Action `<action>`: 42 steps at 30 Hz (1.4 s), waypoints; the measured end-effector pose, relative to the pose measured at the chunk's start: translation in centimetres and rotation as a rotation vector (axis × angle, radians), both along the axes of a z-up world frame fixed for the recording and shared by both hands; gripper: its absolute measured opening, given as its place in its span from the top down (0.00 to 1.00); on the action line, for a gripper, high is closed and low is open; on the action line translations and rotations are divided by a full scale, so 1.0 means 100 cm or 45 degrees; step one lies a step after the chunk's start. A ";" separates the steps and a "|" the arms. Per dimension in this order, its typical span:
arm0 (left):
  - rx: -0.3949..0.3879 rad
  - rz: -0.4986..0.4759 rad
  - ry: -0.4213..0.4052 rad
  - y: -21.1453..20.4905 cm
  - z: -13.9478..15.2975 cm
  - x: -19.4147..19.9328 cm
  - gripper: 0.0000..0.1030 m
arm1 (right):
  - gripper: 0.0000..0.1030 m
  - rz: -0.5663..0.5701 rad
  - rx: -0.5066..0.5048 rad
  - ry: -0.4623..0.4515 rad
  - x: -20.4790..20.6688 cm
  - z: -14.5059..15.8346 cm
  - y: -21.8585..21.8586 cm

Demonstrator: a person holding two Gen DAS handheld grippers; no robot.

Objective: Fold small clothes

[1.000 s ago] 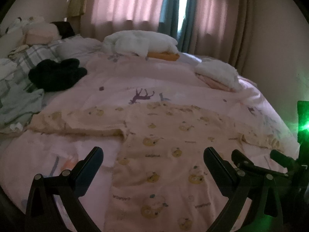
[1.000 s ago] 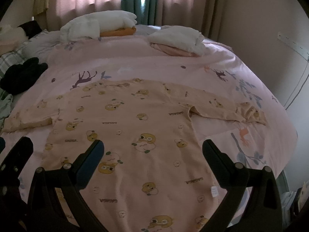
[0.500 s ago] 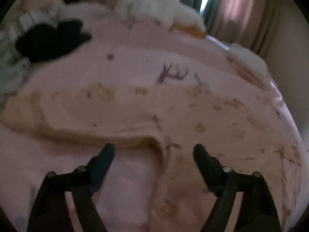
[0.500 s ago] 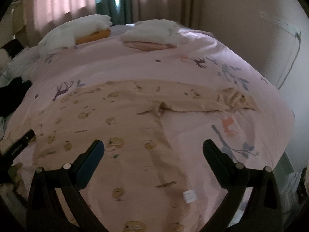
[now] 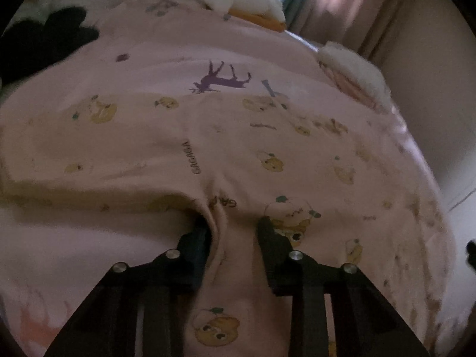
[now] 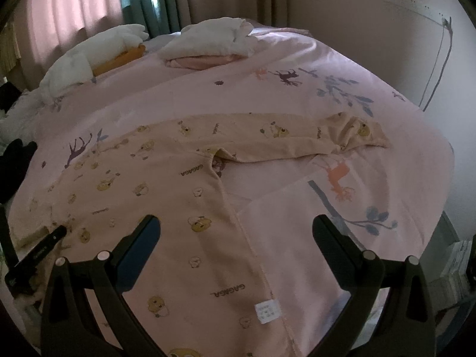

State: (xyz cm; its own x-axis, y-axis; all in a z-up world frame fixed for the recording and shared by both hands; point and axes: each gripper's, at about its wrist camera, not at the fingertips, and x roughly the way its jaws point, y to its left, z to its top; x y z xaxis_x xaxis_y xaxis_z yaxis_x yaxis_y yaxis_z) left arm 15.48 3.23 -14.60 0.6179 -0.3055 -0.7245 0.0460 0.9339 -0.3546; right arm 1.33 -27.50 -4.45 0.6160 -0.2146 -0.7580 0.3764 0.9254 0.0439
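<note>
Left wrist view puts your left gripper low on the baby shirt, its fingers narrowed around a raised ridge of cloth at the armpit, where the sleeve meets the body; from this angle you cannot tell whether the pads truly pinch the fabric. One finger sits on the bedcover side of the seam, the other on the printed body. You can read "GAGAGA" printed sideways just above the fold, among yellow bear-like faces, and a second, partly creased copy of the word right at the fingertips. The shirt lies spread flat across the middle of the pink bedcover, which carries a purple deer print beyond the collar edge. From the right wrist, your right gripper hangs wide open above the shirt's side seam, touching nothing. "GAGAGA" appears twice here, once near the armpit and once upside down near the hem, and a small white care label lies by the seam, its print too small to read. The other sleeve stretches toward the bed's right edge, its cuff crumpled. Folded white piles rest near the far edge by the curtains.
</note>
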 end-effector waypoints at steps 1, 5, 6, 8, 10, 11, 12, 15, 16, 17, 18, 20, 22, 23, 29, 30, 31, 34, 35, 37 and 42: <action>-0.054 0.019 0.010 0.007 -0.002 -0.001 0.77 | 0.01 -0.007 -0.003 -0.012 -0.002 0.002 -0.003; -0.116 0.057 0.037 0.025 -0.004 0.000 0.85 | 0.01 -0.039 -0.003 -0.066 -0.009 0.006 -0.019; -0.106 0.056 0.036 0.023 -0.003 0.000 0.85 | 0.02 -0.048 -0.006 -0.065 -0.009 0.005 -0.024; -0.067 0.055 0.029 0.018 -0.002 0.002 0.85 | 0.05 -0.072 -0.020 -0.054 -0.010 0.003 -0.038; -0.039 0.055 0.022 0.015 -0.002 0.002 0.85 | 0.08 -0.113 -0.007 -0.045 -0.012 0.001 -0.057; -0.043 0.055 0.021 0.015 -0.002 0.002 0.85 | 0.10 -0.150 0.013 -0.047 -0.014 0.001 -0.071; -0.058 0.056 0.022 0.015 -0.002 0.003 0.85 | 0.11 -0.186 0.033 -0.048 -0.015 0.000 -0.085; -0.154 0.066 0.032 0.024 -0.006 0.005 0.85 | 0.14 -0.294 0.087 -0.048 -0.018 -0.003 -0.133; -0.187 0.073 0.039 0.029 -0.008 0.005 0.85 | 0.14 -0.319 0.098 -0.052 -0.017 -0.004 -0.150; -0.226 0.076 0.042 0.032 -0.010 0.005 0.86 | 0.17 -0.330 0.115 -0.053 -0.016 -0.005 -0.166; -0.253 0.082 0.046 0.034 -0.011 0.005 0.88 | 0.20 -0.330 0.143 -0.055 -0.013 -0.007 -0.182; -0.272 0.087 0.048 0.037 -0.012 0.005 0.89 | 0.23 -0.356 0.245 -0.075 -0.009 -0.013 -0.216; -0.263 0.086 0.043 0.036 -0.011 0.004 0.89 | 0.27 -0.409 0.375 -0.093 -0.004 -0.022 -0.250; -0.258 0.086 0.041 0.035 -0.011 0.004 0.89 | 0.30 -0.416 0.420 -0.097 -0.001 -0.026 -0.261; -0.374 0.089 0.057 0.044 -0.016 0.007 0.89 | 0.36 -0.400 0.475 -0.016 0.033 -0.055 -0.297; -0.381 0.088 0.059 0.046 -0.017 0.007 0.89 | 0.38 -0.416 0.478 -0.007 0.036 -0.059 -0.302; -0.377 0.088 0.059 0.045 -0.016 0.007 0.89 | 0.39 -0.438 0.493 -0.015 0.037 -0.064 -0.307; -0.335 0.085 0.051 0.041 -0.014 0.006 0.89 | 0.42 -0.456 0.620 -0.090 0.037 -0.074 -0.322; -0.336 0.085 0.052 0.042 -0.014 0.006 0.89 | 0.48 -0.475 0.653 -0.118 0.036 -0.076 -0.325; -0.354 0.086 0.054 0.042 -0.014 0.007 0.89 | 0.64 -0.522 0.696 -0.136 0.035 -0.081 -0.331; -0.356 0.085 0.055 0.044 -0.015 0.006 0.89 | 0.91 -0.573 0.731 -0.138 0.032 -0.082 -0.335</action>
